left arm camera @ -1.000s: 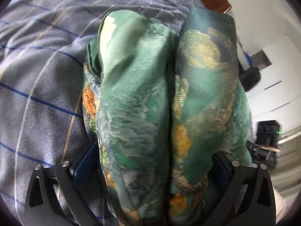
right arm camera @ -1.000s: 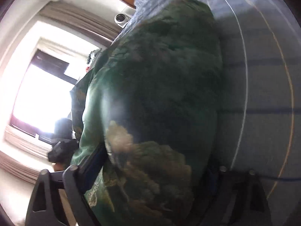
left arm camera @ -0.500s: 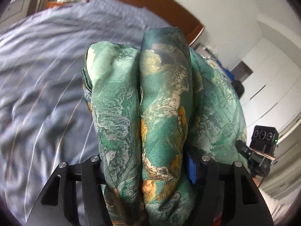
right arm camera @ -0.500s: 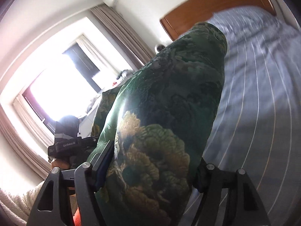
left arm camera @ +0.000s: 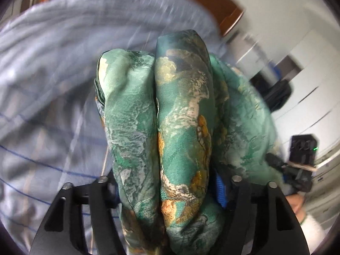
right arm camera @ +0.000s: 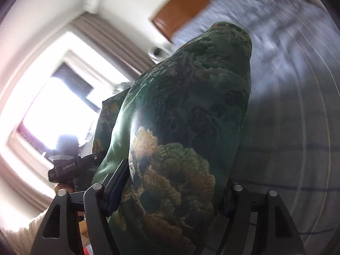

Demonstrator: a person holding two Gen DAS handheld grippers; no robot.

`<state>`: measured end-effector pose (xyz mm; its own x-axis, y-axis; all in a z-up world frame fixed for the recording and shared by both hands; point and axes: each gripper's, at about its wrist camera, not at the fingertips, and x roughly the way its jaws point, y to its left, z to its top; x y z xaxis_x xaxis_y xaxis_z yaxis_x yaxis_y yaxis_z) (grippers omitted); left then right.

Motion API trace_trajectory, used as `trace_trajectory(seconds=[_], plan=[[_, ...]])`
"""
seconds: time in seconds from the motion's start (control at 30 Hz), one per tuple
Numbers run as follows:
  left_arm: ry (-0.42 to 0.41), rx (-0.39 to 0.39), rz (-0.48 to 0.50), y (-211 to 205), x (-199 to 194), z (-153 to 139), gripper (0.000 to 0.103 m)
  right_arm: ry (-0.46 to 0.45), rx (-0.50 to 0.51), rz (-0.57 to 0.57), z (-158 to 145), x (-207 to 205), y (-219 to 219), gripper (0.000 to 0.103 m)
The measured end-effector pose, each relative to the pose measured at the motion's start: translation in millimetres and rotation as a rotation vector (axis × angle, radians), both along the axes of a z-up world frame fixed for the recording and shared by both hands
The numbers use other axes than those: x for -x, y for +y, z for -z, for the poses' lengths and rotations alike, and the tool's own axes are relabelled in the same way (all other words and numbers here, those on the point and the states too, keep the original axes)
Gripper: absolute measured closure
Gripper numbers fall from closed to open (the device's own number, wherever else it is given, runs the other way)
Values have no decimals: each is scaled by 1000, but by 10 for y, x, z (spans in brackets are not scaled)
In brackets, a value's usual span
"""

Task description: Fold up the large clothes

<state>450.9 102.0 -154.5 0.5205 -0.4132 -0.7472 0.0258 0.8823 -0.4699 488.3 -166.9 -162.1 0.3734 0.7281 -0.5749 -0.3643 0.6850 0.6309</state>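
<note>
A large green silky garment (left arm camera: 180,114) with gold and orange flower print is bunched in thick folds between the fingers of my left gripper (left arm camera: 167,180), which is shut on it and holds it above the bed. In the right wrist view the same garment (right arm camera: 187,110) fills the middle, dark against the window light, and my right gripper (right arm camera: 170,189) is shut on it. The fingertips of both grippers are hidden by the cloth. The other gripper shows at the edge of each view: right one (left arm camera: 301,159), left one (right arm camera: 68,165).
A bed with a grey-blue striped cover (left arm camera: 53,85) lies below, with a brown wooden headboard (right arm camera: 187,6) at its far end. White wardrobes (left arm camera: 314,89) stand to one side and a bright window with curtains (right arm camera: 59,97) to the other.
Both grippers have lifted the garment up off the bed and tilted upward. The left gripper's jaws have closed in tighter on the bunched cloth. The views are blurred by motion.
</note>
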Motion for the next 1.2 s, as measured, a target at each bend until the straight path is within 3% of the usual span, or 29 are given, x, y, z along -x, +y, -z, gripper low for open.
trace_trajectory(seconds=[0.1,0.2,0.27,0.37,0.43,0.5,0.67,0.83,1.2], plan=[[-72,12,-17,40,97,98,3,128,-13,55,394,-51,-158,18],[-101,7,-32,128,269,-25,3,126,-56,100,379,49,-312,15],[-163,-82,-54,171,536,-237,3,113,-3,120,253,144,-334,14],[-263,-216,-107,154,887,-465,2,-9,183,188,-102,395,-313,14],[-320,-309,-155,94,1186,-603,1,-99,353,230,-329,636,-207,14],[-355,-354,-171,31,1429,-653,1,-198,551,274,-562,924,-48,14],[-434,-464,-214,-244,1805,-811,0,-355,752,334,-910,1489,128,14],[-469,-470,-248,-535,2061,-900,0,-416,787,421,-1155,1947,44,14],[-494,-466,-234,-863,2469,-1149,0,-417,744,492,-1326,2538,-202,14]])
